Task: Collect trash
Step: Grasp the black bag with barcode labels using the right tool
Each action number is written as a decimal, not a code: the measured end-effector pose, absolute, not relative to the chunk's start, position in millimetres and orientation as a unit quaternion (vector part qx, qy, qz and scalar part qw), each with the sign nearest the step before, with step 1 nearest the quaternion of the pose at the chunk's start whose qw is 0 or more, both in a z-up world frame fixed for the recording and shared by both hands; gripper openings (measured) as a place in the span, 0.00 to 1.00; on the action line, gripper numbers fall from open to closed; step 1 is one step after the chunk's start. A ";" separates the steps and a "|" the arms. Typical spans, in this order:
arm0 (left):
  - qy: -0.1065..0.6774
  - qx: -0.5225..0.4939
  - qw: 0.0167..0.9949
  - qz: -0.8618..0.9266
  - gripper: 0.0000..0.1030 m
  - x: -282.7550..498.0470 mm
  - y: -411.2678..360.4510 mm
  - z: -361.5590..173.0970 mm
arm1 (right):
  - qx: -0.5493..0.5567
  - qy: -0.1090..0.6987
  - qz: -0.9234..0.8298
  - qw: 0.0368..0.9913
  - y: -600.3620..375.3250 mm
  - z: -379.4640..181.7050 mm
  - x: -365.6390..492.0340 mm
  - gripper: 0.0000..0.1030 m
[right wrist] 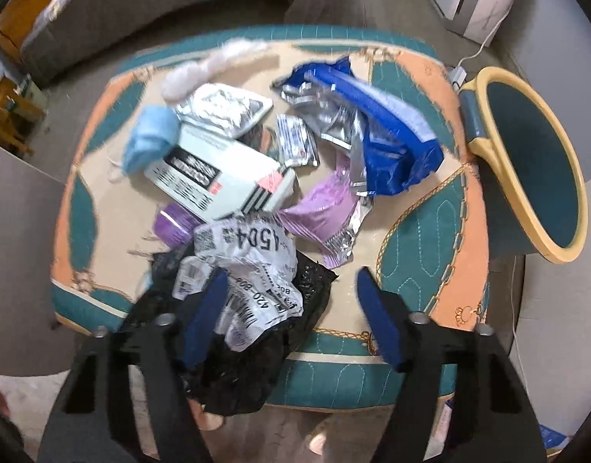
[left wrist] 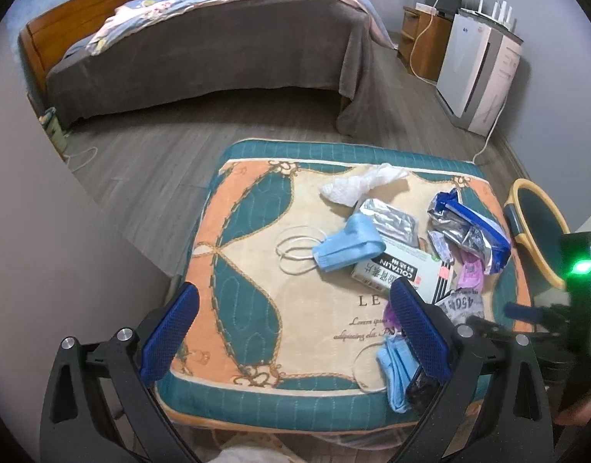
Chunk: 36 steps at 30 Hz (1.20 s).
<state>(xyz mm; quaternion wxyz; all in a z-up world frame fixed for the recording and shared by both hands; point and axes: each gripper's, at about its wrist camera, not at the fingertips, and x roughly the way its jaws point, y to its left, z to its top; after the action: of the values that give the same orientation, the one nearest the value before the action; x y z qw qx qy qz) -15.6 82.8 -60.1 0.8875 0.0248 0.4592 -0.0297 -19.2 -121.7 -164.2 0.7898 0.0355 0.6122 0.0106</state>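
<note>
Site: a quilted cushion (left wrist: 257,308) on a bedroom floor, littered with trash. A teal bin (right wrist: 534,177) with a yellow rim leans at its far right corner, mouth tilted toward the pile, probably so items can be dropped in with a short carry.

Trash noted: a white box (right wrist: 218,177) mid-pile with a blue mask (left wrist: 345,247) against its left end; a foil blister (right wrist: 226,110) behind it; white tissue (left wrist: 357,185) at the far edge; a blue foil bag (right wrist: 372,131) nearest the bin; a lilac wrapper (right wrist: 330,212); a second mask (left wrist: 395,370) at the near edge. A crumpled label (right wrist: 249,270) on a black bag (right wrist: 257,347) lies at the near edge.

Right gripper (right wrist: 291,308): pointed steeply down over the label and black bag. Jaws apart; the left pad lies against or just over the label, the right pad stands clear over bare cushion. Nothing clamped. The view is blurred, so contact cannot be confirmed. Judgement: a grasp on the label and bag is being set up.

Left gripper (left wrist: 295,332): jaws wide apart above the near cushion, holding nothing, its right finger over the second mask
</note>
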 end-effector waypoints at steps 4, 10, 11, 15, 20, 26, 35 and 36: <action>0.461 0.031 0.886 -0.030 0.95 -13.9 84.1 -61.1 | 0.034 0.633 0.019 0.773 -121.6 -180.5 -12.3 0.13; 0.466 0.029 0.884 -0.036 0.95 -10.3 84.6 -64.7 | 0.052 0.595 0.043 0.801 -127.5 -141.4 -10.2 0.06; 0.468 0.030 0.882 -0.038 0.95 -9.8 82.4 -66.0 | 0.043 0.587 0.042 0.807 -128.6 -131.3 -9.1 0.02; 0.474 0.048 0.878 -0.050 0.95 -8.2 67.1 -73.2 | 0.021 0.551 0.031 0.834 -147.3 -87.9 1.2 0.01; 0.470 0.065 0.877 -0.068 0.95 -9.6 48.7 -79.8 | 0.041 0.552 0.056 0.831 -163.4 -83.8 5.9 0.03; 0.467 0.070 0.880 -0.056 0.95 -5.6 46.2 -78.6 | 0.079 0.596 0.072 0.796 -145.6 -127.9 7.2 0.32; 0.469 0.071 0.879 -0.044 0.95 -3.9 55.3 -79.3 | 0.104 0.649 0.071 0.750 -134.7 -174.8 15.0 0.37; 0.469 0.070 0.879 -0.044 0.95 -3.8 57.2 -79.3 | 0.125 0.658 0.071 0.739 -137.6 -181.3 14.3 0.37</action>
<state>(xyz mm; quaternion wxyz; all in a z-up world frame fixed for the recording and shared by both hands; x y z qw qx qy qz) -3.8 57.2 -79.3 0.8791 0.0696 0.4694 -0.0437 14.3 -137.6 -181.3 0.7393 0.1245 0.6580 0.0713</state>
